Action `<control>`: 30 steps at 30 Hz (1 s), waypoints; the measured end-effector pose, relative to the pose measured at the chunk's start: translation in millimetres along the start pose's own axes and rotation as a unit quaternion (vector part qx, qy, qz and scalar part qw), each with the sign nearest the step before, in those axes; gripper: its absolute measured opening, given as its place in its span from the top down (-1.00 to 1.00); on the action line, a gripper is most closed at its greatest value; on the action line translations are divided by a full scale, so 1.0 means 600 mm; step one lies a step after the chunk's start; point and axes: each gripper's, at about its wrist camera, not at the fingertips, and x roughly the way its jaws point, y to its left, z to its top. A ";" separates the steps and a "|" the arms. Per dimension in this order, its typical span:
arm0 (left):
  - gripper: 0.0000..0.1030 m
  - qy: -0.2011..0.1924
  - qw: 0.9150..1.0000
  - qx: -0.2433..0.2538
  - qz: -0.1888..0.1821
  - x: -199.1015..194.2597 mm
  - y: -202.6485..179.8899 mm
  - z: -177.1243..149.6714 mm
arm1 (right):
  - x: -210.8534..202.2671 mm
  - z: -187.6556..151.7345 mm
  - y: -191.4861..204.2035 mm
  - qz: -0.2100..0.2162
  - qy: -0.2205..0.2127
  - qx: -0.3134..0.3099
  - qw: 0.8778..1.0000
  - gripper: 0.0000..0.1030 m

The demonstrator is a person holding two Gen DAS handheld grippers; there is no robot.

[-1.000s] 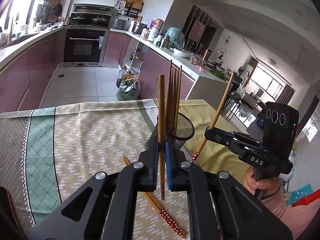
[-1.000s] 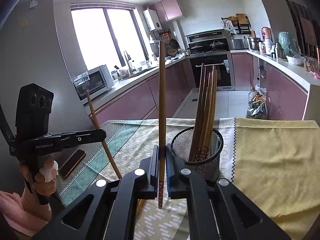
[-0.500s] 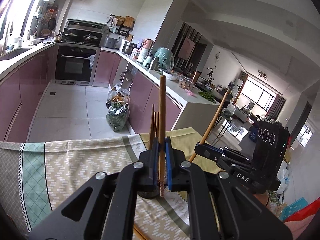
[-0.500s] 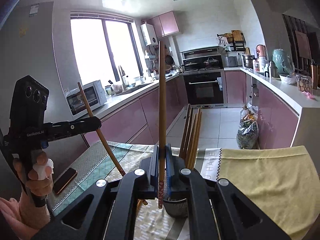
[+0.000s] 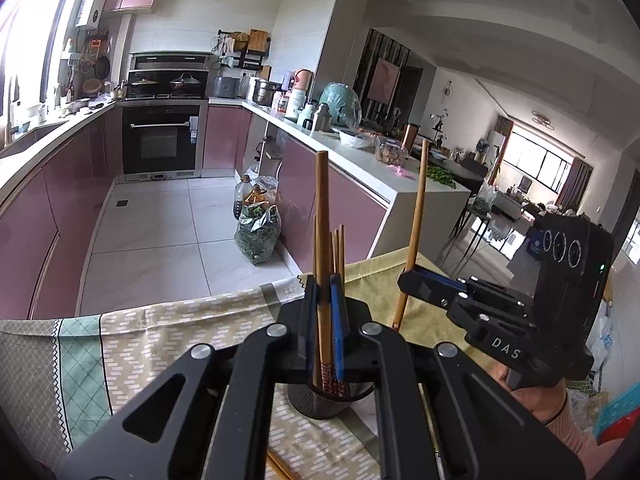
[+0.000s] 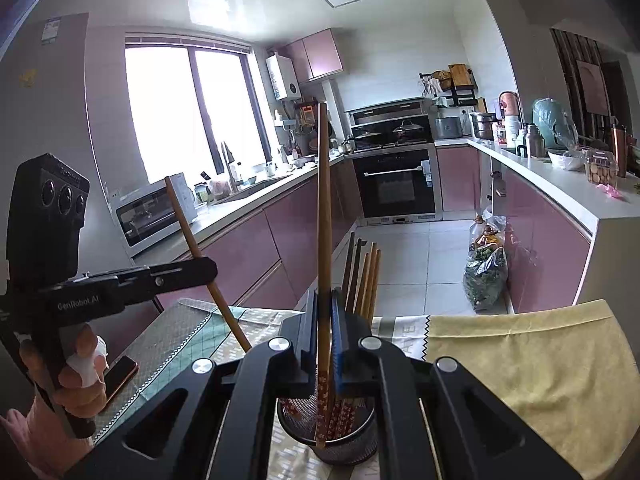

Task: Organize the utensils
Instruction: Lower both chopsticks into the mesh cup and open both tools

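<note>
Currently both claws are fully closed, each pinching one wooden chopstick.

Left claw [image 5: 325,322]: jaws shut on the left chopstick [image 5: 322,216], gripped low on the shaft just above the red patterned end. Stick stands near upright, plain end high.

Right claw [image 6: 325,334]: jaws shut on the right chopstick [image 6: 323,208], same low grip, patterned end hanging below the pads. From the right wrist view that end sits over the mouth of the mesh holder [image 6: 362,446]; whether it has entered the mesh I cannot tell.

Handling judgement:
- Light, stiff and slender, so little squeeze is needed.
- Lacquered surface likely slick; a thin round shaft can pivot between flat pads.
- A low grip leaves a long lever above, so any knock on the top would swing the stick.
- A hold nearer mid-shaft would be steadier, but the low hold leaves the tip free for dropping in.

Containers:
- Black wire-mesh holder stands on the counter, just in front of both claws, on the patterned tablecloth [image 5: 168,340].
- It holds a bundle of standing chopsticks [image 6: 366,276], patterned ends down, tops leaning toward the far side.
- Room remains on the near side of the cup.

On the cloth at the near edge, a loose chopstick [image 5: 280,466] lies flat, still to be collected. A phone [image 6: 120,376] rests to the left, well clear.
</note>
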 end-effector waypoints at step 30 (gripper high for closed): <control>0.62 0.128 0.991 0.027 0.037 0.165 0.014 -0.026 | 0.098 -0.064 -0.020 -0.002 0.125 0.036 0.992 0.80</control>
